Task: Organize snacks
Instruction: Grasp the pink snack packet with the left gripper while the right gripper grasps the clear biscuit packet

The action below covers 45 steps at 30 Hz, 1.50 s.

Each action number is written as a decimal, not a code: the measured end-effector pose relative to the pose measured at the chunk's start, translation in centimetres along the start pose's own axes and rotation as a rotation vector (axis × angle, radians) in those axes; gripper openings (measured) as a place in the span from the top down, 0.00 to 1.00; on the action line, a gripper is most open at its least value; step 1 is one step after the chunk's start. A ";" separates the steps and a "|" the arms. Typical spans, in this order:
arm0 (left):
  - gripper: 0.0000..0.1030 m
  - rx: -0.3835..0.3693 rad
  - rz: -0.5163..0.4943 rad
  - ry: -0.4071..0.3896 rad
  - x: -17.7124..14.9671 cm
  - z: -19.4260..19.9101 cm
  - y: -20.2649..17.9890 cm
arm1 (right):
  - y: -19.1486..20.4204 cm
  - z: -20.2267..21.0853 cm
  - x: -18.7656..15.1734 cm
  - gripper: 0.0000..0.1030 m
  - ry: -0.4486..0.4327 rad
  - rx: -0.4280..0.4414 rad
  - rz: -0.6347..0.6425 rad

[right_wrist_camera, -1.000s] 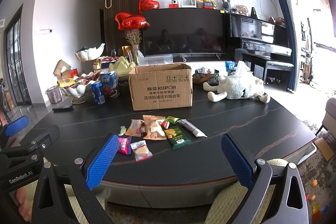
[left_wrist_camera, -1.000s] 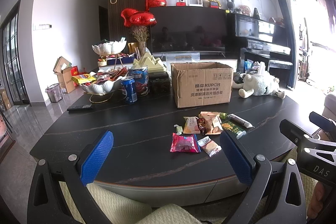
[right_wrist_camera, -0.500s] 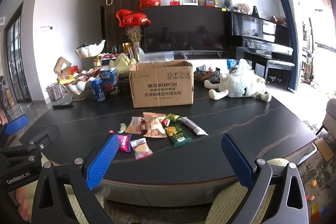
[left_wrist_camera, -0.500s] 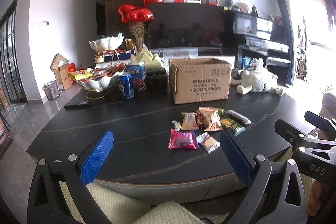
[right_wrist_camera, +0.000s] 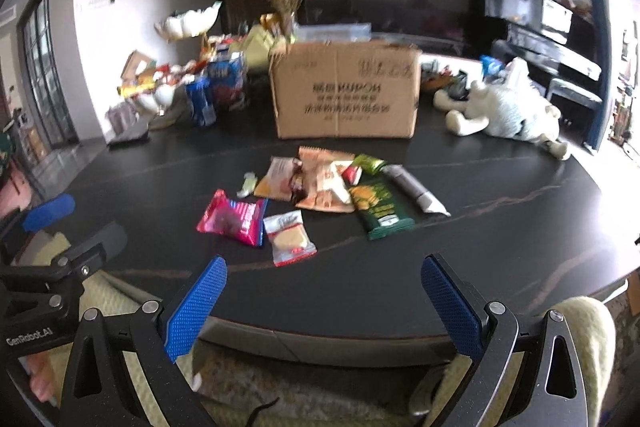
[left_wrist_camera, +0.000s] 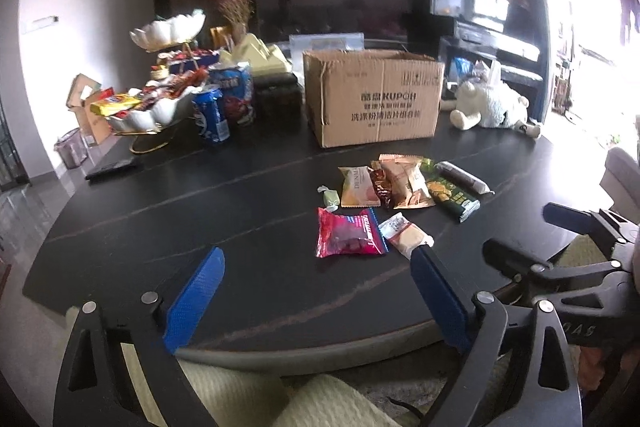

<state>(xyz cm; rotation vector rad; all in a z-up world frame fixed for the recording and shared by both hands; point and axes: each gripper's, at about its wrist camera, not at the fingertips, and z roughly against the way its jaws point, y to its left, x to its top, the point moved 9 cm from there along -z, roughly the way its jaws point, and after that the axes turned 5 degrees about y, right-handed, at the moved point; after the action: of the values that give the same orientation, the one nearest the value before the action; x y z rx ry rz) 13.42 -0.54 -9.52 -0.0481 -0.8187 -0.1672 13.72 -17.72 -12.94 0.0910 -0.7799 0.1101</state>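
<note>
Several snack packets lie in a loose pile on the black table [left_wrist_camera: 200,211], in front of an open cardboard box [left_wrist_camera: 374,99] that also shows in the right wrist view [right_wrist_camera: 344,91]. Nearest are a pink packet [left_wrist_camera: 350,238] [right_wrist_camera: 232,217] and a small clear biscuit packet [left_wrist_camera: 404,235] [right_wrist_camera: 289,237]. Behind lie a green packet [right_wrist_camera: 380,207], orange packets [right_wrist_camera: 324,183] and a dark tube [right_wrist_camera: 414,189]. My left gripper [left_wrist_camera: 316,255] is open and empty over the table's near edge. My right gripper [right_wrist_camera: 324,263] is open and empty, short of the packets.
A white tiered snack stand [left_wrist_camera: 160,99], blue cans and boxes [left_wrist_camera: 224,103] stand at the back left. A white plush toy [right_wrist_camera: 508,111] lies at the back right. A remote [left_wrist_camera: 110,167] lies at the left. Cushions sit below the near table edge.
Both grippers have moved forward and tipped down toward the table, so the snack pile looks closer and larger. Both stay open.
</note>
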 end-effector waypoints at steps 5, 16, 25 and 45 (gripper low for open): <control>0.17 -0.065 -0.028 0.041 0.7 -3.0 0.3 | 1.1 -3.4 0.4 0.15 0.079 0.012 0.065; 0.28 -0.202 -0.033 0.191 0.1 -9.3 0.1 | 2.7 -8.4 0.7 0.30 0.191 0.060 0.135; 0.32 -0.264 -0.021 0.267 0.0 -12.4 -0.3 | 3.1 -11.2 0.5 0.40 0.237 0.119 0.106; 0.52 -0.294 -0.007 0.339 -0.5 -15.5 -1.9 | 2.5 -12.7 0.6 0.63 0.244 0.125 0.101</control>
<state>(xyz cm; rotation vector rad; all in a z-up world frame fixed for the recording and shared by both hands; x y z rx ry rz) 23.96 -3.96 -20.54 -0.2865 -0.4514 -0.2926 22.69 -13.63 -21.38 0.1539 -0.5331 0.2609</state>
